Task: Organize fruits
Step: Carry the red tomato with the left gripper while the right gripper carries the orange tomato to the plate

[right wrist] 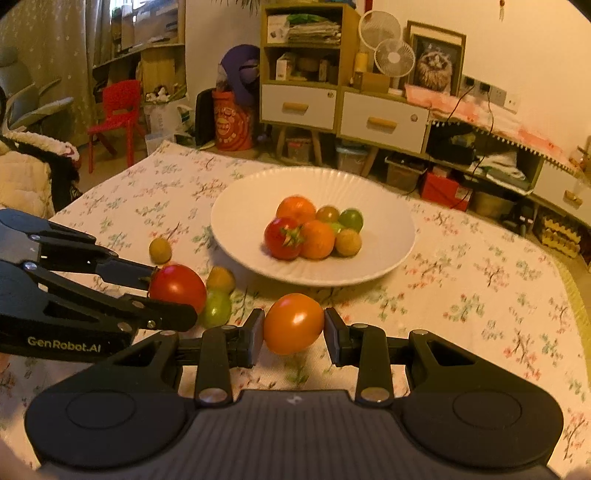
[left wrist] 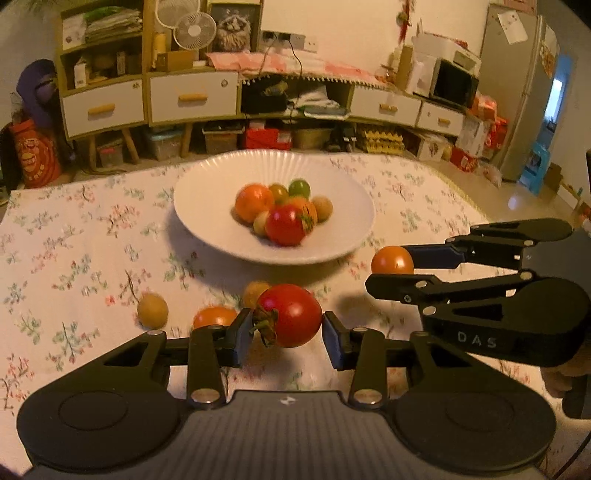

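Judging by its taut, glossy skin, the red tomato (left wrist: 290, 315) will handle as a light, smooth and slightly slippery thing, firm enough to carry but easy to bruise or split if squeezed hard; the safest hold looks to be across its round middle, clear of the dry green stalk (left wrist: 265, 325) that sticks out on one side. It sits between the pads of the left hand-held gripper (left wrist: 286, 332), which is narrowed onto it, the stalk end against one pad, and seems raised off the cloth. The right hand-held gripper (right wrist: 293, 325) is likewise closed narrowly on an orange tomato (right wrist: 293, 323), gripped at its widest part. Ahead of both lies a white ribbed plate (right wrist: 251, 206) with a small heap of red, orange and green fruit at its centre. Loose pieces remain near the plate: a brownish round fruit (left wrist: 152, 311), an orange one (left wrist: 214, 316) and, in the right wrist view, a green one (right wrist: 217, 312). A floral tablecloth (left wrist: 92, 240) covers the worktop, soft enough to stop fruit rolling far. Beyond stand drawer cabinets (left wrist: 192, 96), a small fan (left wrist: 194, 30) and a fridge (left wrist: 517, 74).
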